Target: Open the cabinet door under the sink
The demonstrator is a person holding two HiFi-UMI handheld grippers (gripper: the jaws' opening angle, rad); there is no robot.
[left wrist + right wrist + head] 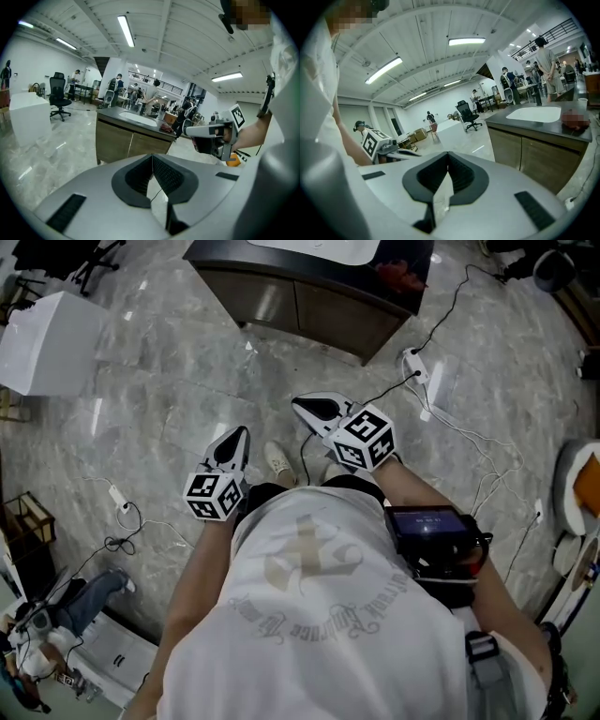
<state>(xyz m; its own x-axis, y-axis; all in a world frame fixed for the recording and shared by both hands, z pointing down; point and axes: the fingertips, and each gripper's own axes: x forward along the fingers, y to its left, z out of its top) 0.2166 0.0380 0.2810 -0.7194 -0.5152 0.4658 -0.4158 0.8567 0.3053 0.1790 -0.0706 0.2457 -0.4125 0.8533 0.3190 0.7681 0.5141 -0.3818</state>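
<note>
Head view looks steeply down on a person in a white printed T-shirt (309,615) standing on a grey marble-look floor (169,399), a gripper in each hand held out toward 12 o'clock. The left gripper (240,435) sits at about 11 o'clock of the person's chest and the right gripper (302,406) at about 1 o'clock, well apart from each other. Each carries its cube of square black-and-white markers.

Both pairs of jaws are clenched on nothing. In the left gripper view the black ribbed pads (164,174) of the left gripper meet along one seam. In the right gripper view the pads (459,174) of the right gripper are pressed together the same way, with only floor showing past them.

The brown wooden cabinet (300,310) stands at 12 o'clock, well apart from both grippers. Its two doors are flush and closed under a dark countertop (412,282) that holds a white oval sink basin (319,247). A small red object (401,276) lies on the countertop at the basin's 3 o'clock.

A white power strip (414,365) with a black cable lies on the floor at the cabinet's 5 o'clock. A white box-shaped block (47,343) stands at the person's 10 o'clock. Farther off, a black office chair (58,96) stands in the open hall.
</note>
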